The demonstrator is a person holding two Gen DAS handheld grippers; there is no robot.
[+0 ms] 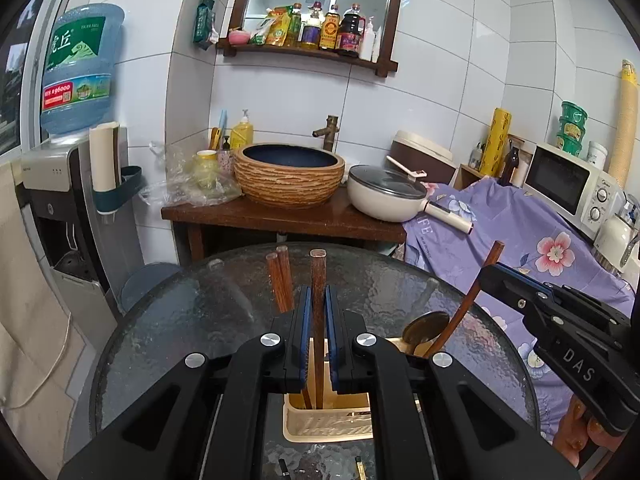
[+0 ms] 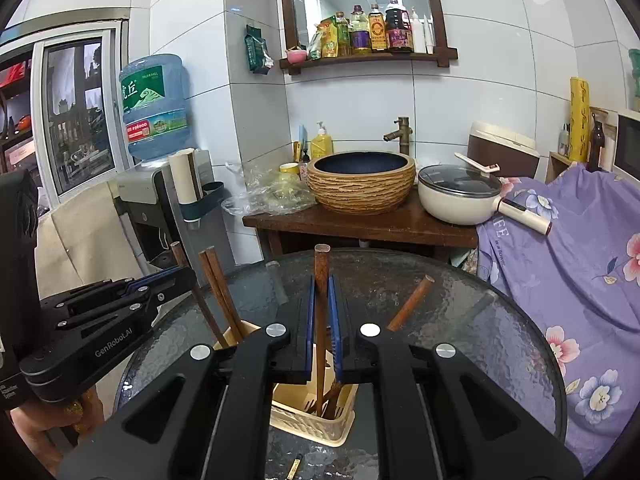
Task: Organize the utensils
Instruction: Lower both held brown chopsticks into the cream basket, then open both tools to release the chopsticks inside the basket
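Observation:
A cream utensil holder [image 1: 326, 430] [image 2: 310, 426] stands on the round glass table [image 1: 192, 320] [image 2: 472, 320]. My left gripper [image 1: 318, 292] is shut on an upright wooden chopstick [image 1: 318, 272], whose lower end reaches into the holder. My right gripper [image 2: 321, 282] is shut on another wooden chopstick [image 2: 321, 260], which also dips into the holder. Each gripper shows in the other's view: the right gripper [image 1: 496, 276] and the left gripper [image 2: 184, 278]. A pair of chopsticks [image 1: 280, 280] [image 2: 218, 292], a wooden spoon [image 1: 424, 326] and a slanted wooden handle [image 2: 412, 300] stand in the holder.
Small dark pieces [image 1: 360, 468] [image 2: 296, 464] lie on the glass near its front edge. Behind the table stand a wooden counter with a basin [image 1: 288, 176] and a lidded pan [image 1: 384, 196]. A purple flowered cloth [image 2: 560, 260] covers the right side; a water dispenser [image 1: 68, 184] stands left.

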